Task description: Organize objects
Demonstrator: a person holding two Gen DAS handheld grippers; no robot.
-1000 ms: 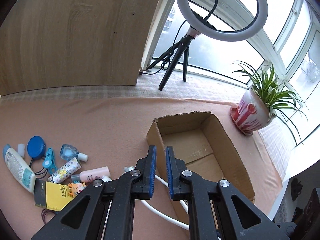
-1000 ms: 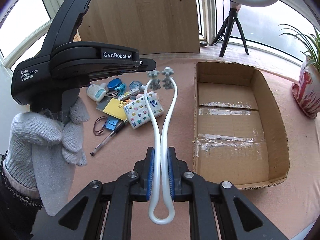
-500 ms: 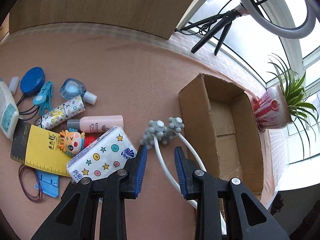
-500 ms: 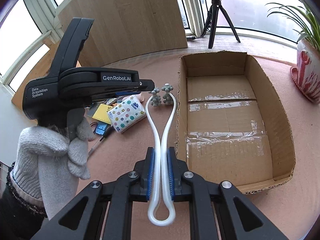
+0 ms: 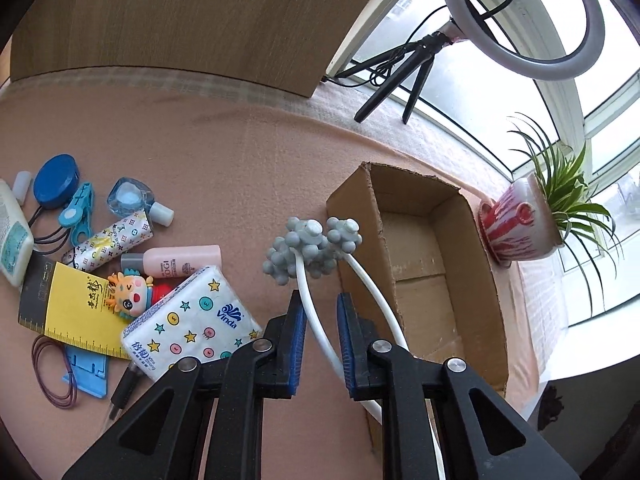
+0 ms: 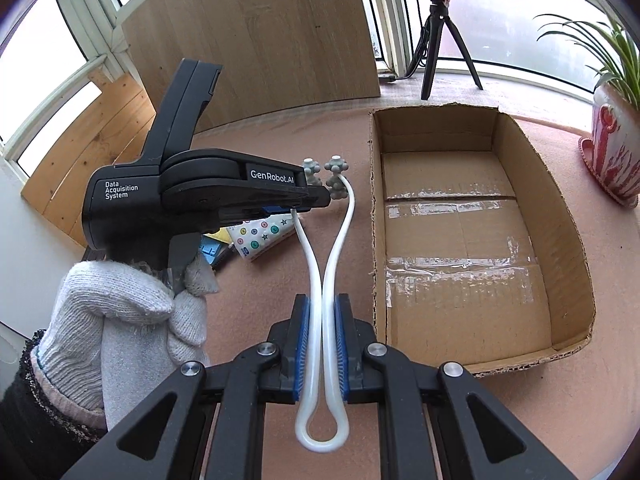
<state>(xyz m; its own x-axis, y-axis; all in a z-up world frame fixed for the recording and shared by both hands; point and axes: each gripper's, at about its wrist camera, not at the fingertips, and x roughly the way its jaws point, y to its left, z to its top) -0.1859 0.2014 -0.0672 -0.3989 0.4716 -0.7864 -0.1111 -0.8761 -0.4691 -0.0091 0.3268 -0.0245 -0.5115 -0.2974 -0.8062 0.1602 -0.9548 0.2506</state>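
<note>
My right gripper is shut on a white U-shaped massager with grey knobbed ends, held above the pink cloth left of the open cardboard box. My left gripper is open, its jaws either side of one white arm of the massager. The left gripper's body also shows in the right wrist view, held by a gloved hand. The box is empty.
A pile lies at left: star-print tissue pack, pink bottle, yellow ruler card, blue clip, blue disc, white bottle, rubber band. A potted plant and ring-light tripod stand behind the box.
My left gripper has opened wider and moved in around one arm of the massager. My right gripper still holds the massager and has shifted slightly toward the box.
</note>
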